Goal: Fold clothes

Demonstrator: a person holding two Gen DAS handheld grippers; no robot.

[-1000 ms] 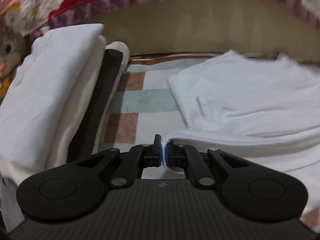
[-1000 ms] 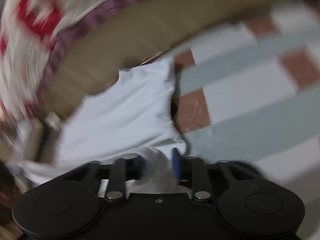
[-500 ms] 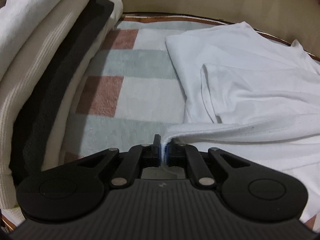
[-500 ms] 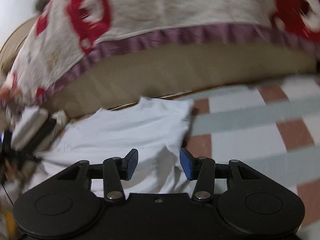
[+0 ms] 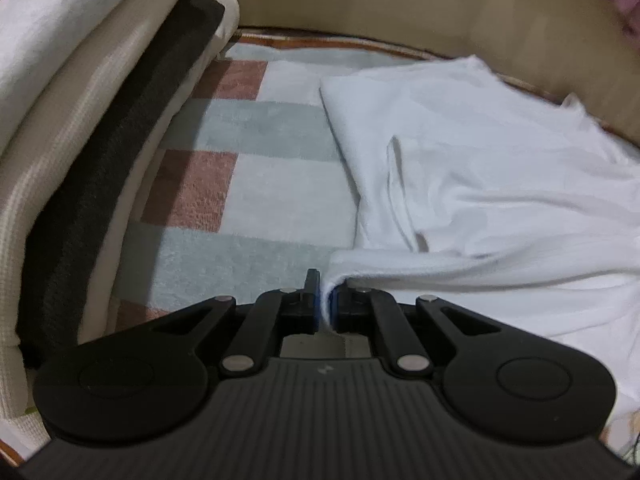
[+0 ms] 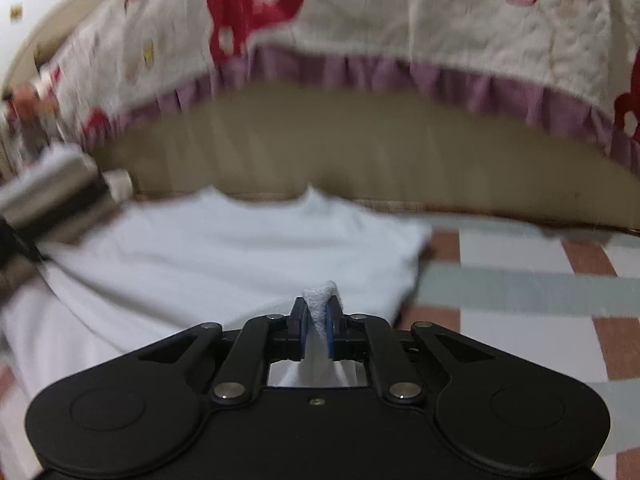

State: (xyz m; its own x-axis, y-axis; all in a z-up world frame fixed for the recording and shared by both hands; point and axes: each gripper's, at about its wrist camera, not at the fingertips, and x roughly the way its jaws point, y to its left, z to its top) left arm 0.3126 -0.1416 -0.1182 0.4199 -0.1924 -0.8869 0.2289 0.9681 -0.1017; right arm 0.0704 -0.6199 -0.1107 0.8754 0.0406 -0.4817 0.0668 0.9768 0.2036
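- I see a checked blanket (image 5: 256,184) as the work surface: pale blue, white and rust-red blocks.
- Tan padded backrest (image 6: 360,148) curves behind it, blurred in the right wrist view.
- Quilted cover (image 6: 440,20), cream with red motifs and a purple frill, draped over the backrest top.
- Folded stack (image 5: 80,140) on my left: white, cream ribbed and black layers, resting on the blanket edge.

Dim indoor light, blurred fisheye edges
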